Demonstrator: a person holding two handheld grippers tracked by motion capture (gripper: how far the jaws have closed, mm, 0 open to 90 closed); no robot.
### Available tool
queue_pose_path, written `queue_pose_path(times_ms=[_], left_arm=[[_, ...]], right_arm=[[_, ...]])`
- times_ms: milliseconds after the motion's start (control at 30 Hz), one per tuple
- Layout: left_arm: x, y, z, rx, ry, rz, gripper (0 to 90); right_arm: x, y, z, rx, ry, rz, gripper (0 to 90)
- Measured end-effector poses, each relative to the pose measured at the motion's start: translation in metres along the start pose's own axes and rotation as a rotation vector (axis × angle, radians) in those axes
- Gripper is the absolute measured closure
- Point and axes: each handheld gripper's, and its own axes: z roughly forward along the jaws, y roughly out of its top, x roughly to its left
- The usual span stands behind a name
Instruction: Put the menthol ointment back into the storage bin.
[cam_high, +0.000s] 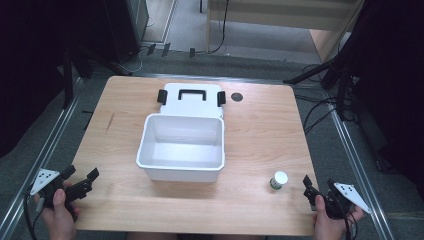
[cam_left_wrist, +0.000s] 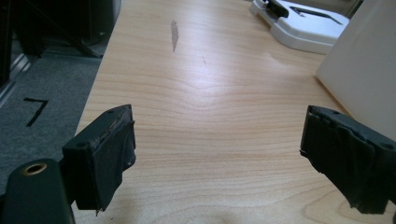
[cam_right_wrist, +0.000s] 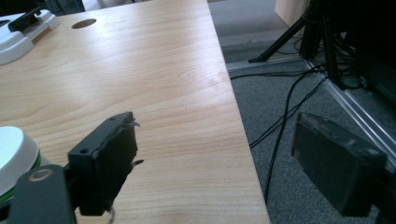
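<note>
Beside the small white-capped bottle (cam_high: 279, 180), the right gripper (cam_high: 320, 190) rests with jaws spread, grasping nothing

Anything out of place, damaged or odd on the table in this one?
Little stands out. The white box sits open and empty, its lid lying flat behind it. The small bottle stands upright near the right gripper. One dark scuff marks the table left of the box.
</note>
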Motion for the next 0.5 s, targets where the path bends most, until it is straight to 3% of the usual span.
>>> queue_pose_path(times_ms=[67,100,200,300,367,400,433,467,500], left_arm=[[0.001,-0.001,-0.001,-0.012,-0.013,-0.005,10.8],[0.001,-0.001,-0.002,-0.018,-0.016,-0.003,10.8],[0.000,-0.001,-0.001,-0.014,-0.007,0.001,10.8],[-0.001,-0.001,-0.002,-0.022,-0.001,-0.005,12.9],[-0.001,-0.003,-0.005,-0.057,0.030,-0.010,12.9],[-0.003,-0.003,-0.005,-0.060,0.040,-0.008,12.9],[-0.003,-0.003,-0.005,-0.060,0.040,-0.008,12.9],[-0.004,-0.002,-0.003,-0.044,0.047,0.007,12.9],[-0.004,-0.002,-0.003,-0.044,0.047,0.007,12.9]], right_arm=[[0.000,0.001,0.000,0.008,0.009,-0.003,19.1],[-0.001,0.005,-0.004,0.008,0.050,0.031,22.0],[-0.002,0.013,-0.009,0.018,0.081,0.051,21.9],[-0.001,0.025,-0.017,0.060,0.072,0.004,22.0],[0.000,0.031,-0.020,0.110,0.055,-0.045,22.0],[0.001,0.034,-0.021,0.131,0.054,-0.076,21.9],[0.001,0.034,-0.021,0.131,0.054,-0.076,21.9],[0.003,0.042,-0.023,0.175,0.043,-0.115,22.6],[0.003,0.042,-0.023,0.175,0.043,-0.115,22.6]])
